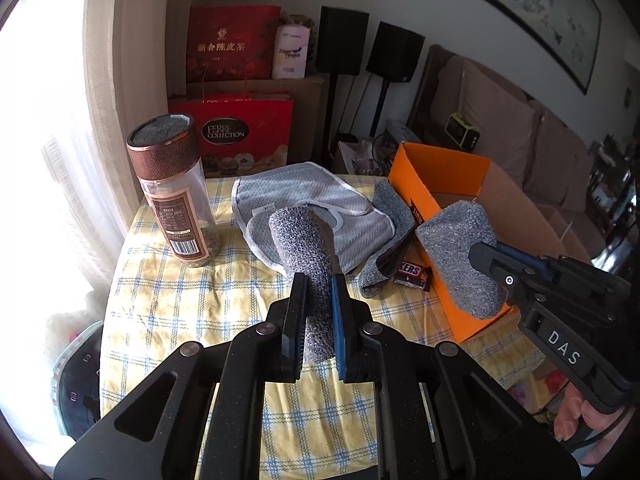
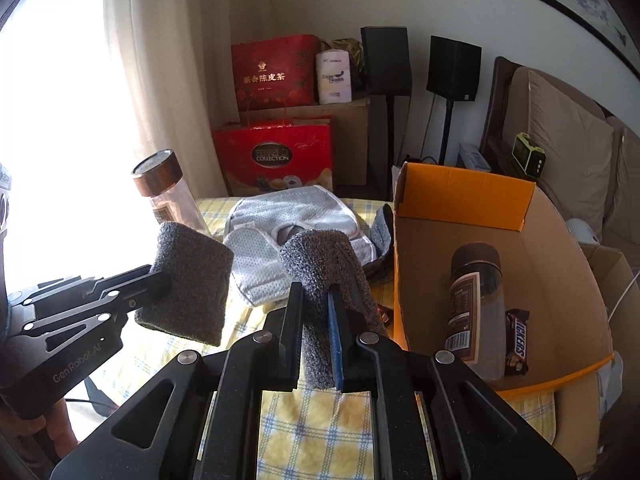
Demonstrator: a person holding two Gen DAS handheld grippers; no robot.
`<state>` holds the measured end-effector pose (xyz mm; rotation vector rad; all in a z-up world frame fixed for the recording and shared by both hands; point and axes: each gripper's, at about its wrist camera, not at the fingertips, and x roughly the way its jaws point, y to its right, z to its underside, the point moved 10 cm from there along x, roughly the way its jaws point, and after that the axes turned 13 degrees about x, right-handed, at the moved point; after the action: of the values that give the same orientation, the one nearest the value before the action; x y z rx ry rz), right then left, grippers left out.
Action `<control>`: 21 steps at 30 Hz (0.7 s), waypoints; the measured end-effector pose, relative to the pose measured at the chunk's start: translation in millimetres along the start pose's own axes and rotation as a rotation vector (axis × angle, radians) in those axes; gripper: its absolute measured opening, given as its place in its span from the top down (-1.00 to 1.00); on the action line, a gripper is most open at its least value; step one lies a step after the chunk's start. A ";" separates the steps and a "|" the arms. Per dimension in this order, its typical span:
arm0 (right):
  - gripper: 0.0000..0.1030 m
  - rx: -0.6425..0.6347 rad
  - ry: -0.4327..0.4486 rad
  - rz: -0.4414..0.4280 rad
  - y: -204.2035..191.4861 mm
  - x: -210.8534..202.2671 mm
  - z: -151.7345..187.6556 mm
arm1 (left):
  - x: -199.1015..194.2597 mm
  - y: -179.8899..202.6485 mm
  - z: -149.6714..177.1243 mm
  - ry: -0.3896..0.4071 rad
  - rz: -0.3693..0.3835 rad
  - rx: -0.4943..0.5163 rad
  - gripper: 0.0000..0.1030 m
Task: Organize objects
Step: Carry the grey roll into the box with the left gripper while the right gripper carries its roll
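We are clamping one grey sock [image 1: 308, 256] in the left gripper [image 1: 319, 320] and another sock [image 2: 328, 276] in the right gripper [image 2: 316, 332] (jaws pinched tight), above the checked tablecloth [image 1: 192, 304], beside the orange box [image 2: 460, 192].

On the table [image 1: 168, 300], a jar [image 1: 176, 192] stands left; a cloth [image 1: 312, 204] lies right of it; the box [image 2: 464, 192] sits further right — inside, a bottle [image 2: 476, 304] lies with a candy bar [image 2: 518, 340] beside it; another bar [image 1: 412, 274] lies outside the box's left wall.
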<state>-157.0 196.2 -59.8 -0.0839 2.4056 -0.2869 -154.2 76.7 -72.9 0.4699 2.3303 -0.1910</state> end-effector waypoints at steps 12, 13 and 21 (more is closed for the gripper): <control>0.80 0.050 0.042 0.038 42.6 -22.7 -21.1 | 7.0 61.6 -40.1 0.026 0.052 0.078 0.79; 0.80 0.054 0.045 0.043 46.9 -24.7 -22.5 | 8.4 67.5 -42.1 0.025 0.059 0.083 0.79; 0.80 0.108 0.078 0.047 81.3 -48.0 -36.4 | 1.3 108.6 -64.9 0.048 0.090 0.136 0.79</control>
<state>-143.5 288.6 -20.9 0.0335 2.4602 -0.4044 -154.7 194.8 -27.4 0.6525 2.3461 -0.2998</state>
